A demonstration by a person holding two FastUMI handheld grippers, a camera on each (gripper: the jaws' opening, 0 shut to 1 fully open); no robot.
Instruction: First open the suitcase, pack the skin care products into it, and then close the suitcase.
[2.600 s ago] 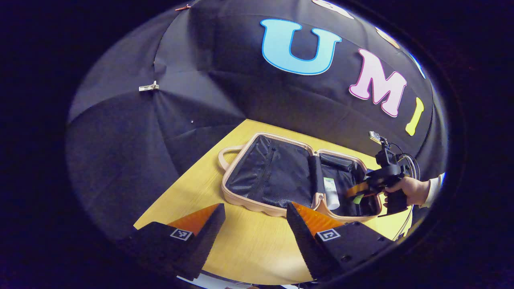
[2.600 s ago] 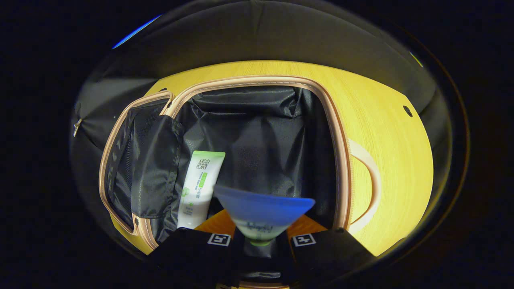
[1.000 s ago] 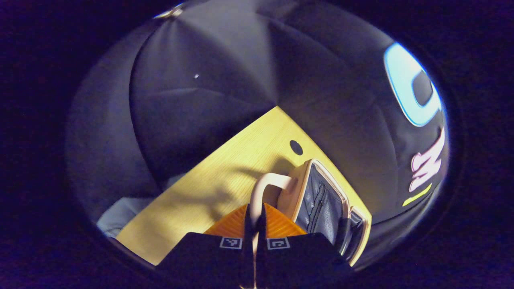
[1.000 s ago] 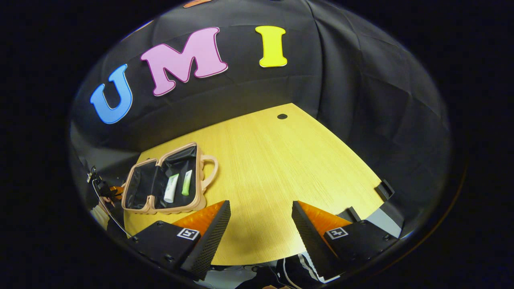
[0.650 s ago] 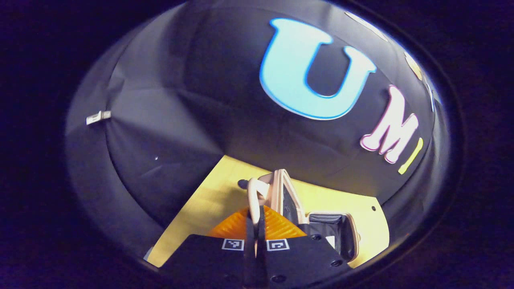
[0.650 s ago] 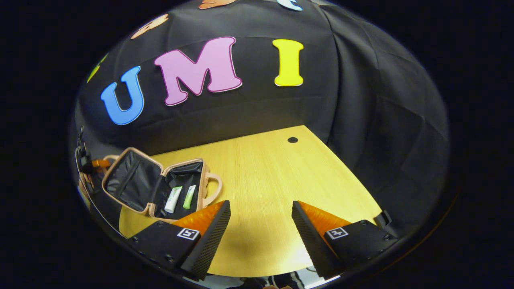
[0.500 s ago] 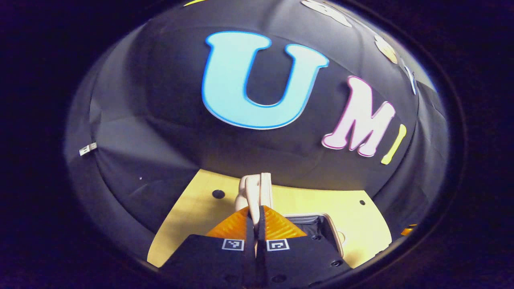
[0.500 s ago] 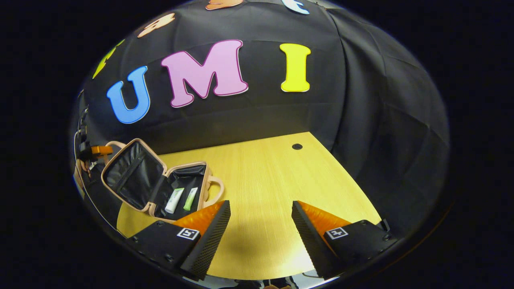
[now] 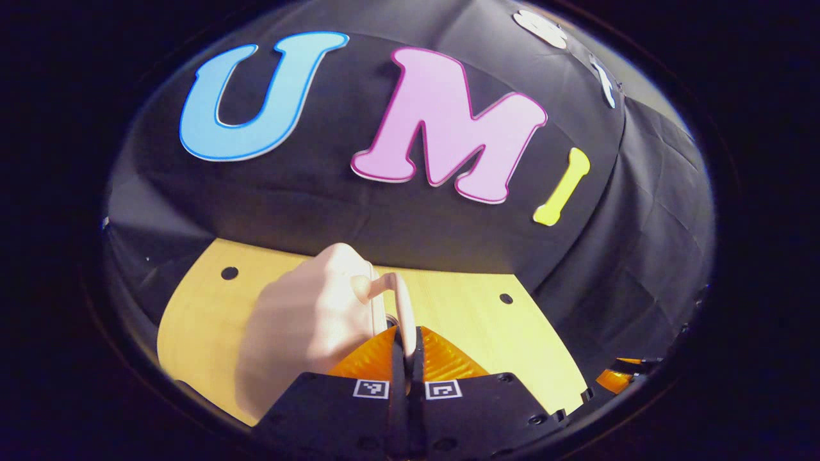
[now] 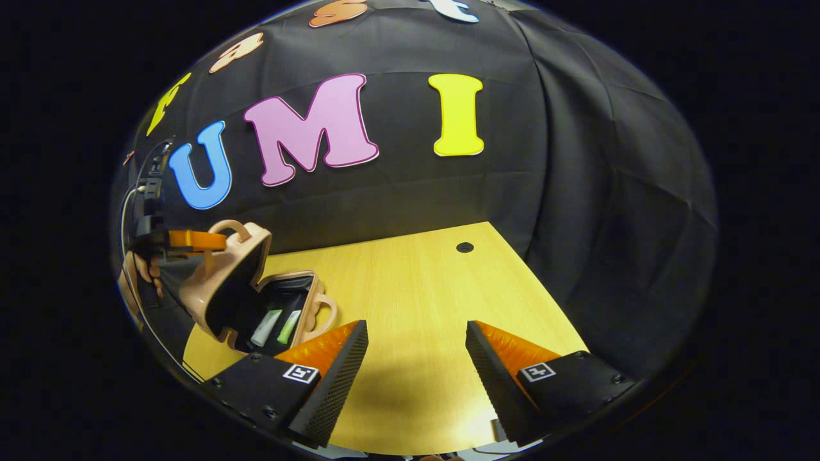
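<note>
Lying inside one half-shut suitcase (image 10: 224, 282): two tubes (image 10: 277, 326).

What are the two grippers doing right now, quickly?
Left gripper: shut on the suitcase lid's handle, lid half raised.
Right gripper: open, holding nothing, above the table.

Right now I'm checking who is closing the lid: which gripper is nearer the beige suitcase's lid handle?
Left. The left gripper pinches the beige lid handle; the right gripper hovers open over the wooden table, apart.
</note>
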